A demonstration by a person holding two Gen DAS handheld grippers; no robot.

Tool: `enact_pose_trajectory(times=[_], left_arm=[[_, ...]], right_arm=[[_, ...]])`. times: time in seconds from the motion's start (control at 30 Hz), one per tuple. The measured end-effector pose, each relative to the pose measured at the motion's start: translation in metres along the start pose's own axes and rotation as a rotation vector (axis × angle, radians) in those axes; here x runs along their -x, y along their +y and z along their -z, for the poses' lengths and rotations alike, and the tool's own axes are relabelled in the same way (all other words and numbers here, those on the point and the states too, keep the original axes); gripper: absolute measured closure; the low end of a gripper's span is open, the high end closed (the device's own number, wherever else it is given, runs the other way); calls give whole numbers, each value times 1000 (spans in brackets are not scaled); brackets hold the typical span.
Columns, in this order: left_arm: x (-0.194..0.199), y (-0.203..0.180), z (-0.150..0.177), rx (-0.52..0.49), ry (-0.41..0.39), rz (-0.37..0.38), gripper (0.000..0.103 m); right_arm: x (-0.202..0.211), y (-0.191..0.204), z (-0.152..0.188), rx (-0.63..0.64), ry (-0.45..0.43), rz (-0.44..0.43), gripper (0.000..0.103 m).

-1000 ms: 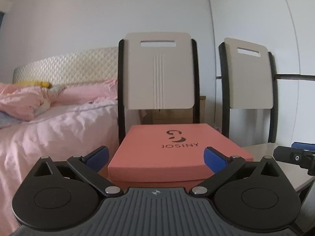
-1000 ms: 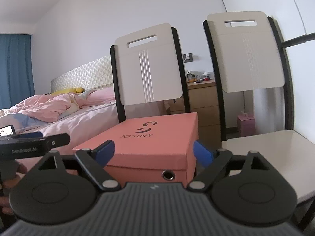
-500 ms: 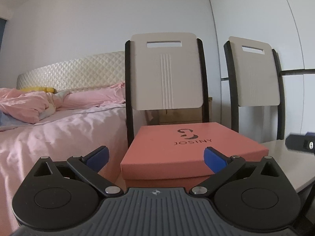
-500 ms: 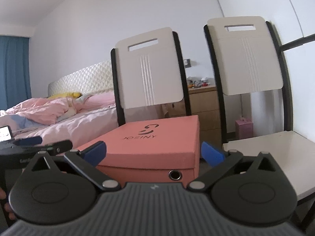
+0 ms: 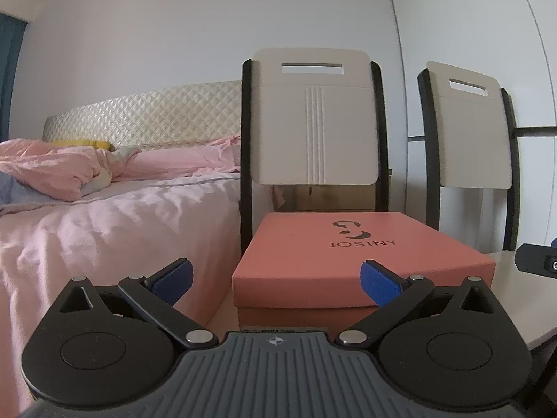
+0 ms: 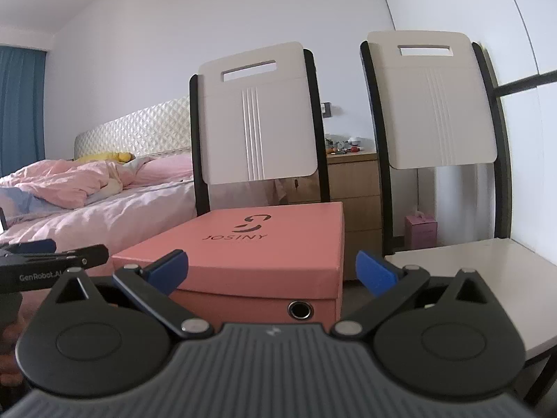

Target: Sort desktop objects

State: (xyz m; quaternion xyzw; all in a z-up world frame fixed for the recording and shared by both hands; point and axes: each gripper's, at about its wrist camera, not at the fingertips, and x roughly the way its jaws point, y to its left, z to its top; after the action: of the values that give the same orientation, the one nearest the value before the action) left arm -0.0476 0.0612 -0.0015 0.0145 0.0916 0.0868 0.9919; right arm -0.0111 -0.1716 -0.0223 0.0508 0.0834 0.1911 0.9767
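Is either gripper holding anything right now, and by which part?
Nothing is held. The left gripper and right gripper are both open, short of the pink box.

Black tongs point(image 5: 275, 280) with blue pads point(image 5: 377, 286), ribbed grey body, silver screws.

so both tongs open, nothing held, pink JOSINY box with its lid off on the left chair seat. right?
One thing is off: the lid is on, not off. Both wrist views show the pink JOSINY box closed, its logo on top. The rest holds: left tongs and right tongs are open and empty, and the box sits on the left chair seat.
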Motion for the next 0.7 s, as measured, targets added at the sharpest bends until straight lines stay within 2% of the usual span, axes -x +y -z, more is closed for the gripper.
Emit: enact_pose_trajectory(times=[0.7], left_arm=[[-1,3,-3,0,11,-1,0]], right_arm=[[2,-1,4,-4,20,22,0]])
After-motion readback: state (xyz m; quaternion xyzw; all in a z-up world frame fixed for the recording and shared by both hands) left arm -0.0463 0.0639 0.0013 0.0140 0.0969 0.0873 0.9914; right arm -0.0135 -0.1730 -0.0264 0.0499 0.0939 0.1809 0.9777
